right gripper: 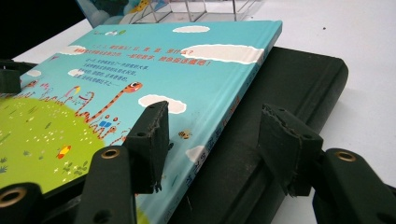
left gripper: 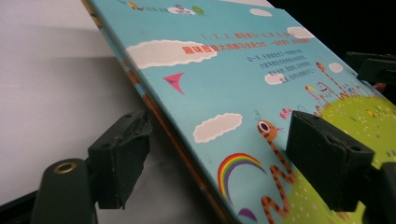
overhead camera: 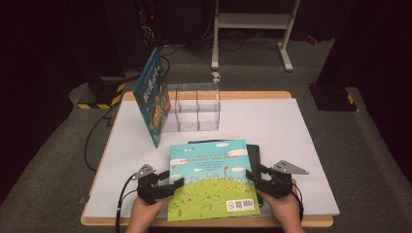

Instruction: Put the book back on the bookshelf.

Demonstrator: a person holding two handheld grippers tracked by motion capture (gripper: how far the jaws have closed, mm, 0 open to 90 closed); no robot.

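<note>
Picture book point(overhead camera: 212, 179) flat on desk point(overhead camera: 291, 145) between my hands, long axis running away from me. Left tongs point(overhead camera: 171, 187) straddle its left edge, pads clear; right tongs point(overhead camera: 253, 175) straddle right edge, gaping, gripping nothing.

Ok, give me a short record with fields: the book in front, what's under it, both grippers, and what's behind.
book: picture book, flat, back cover up
underneath: black pad
left hand-held gripper: open, jaws straddle the book's left edge
right hand-held gripper: open, jaws straddle the right edge
behind: clear plastic organizer, second book leaning on it
surface: white table
</note>
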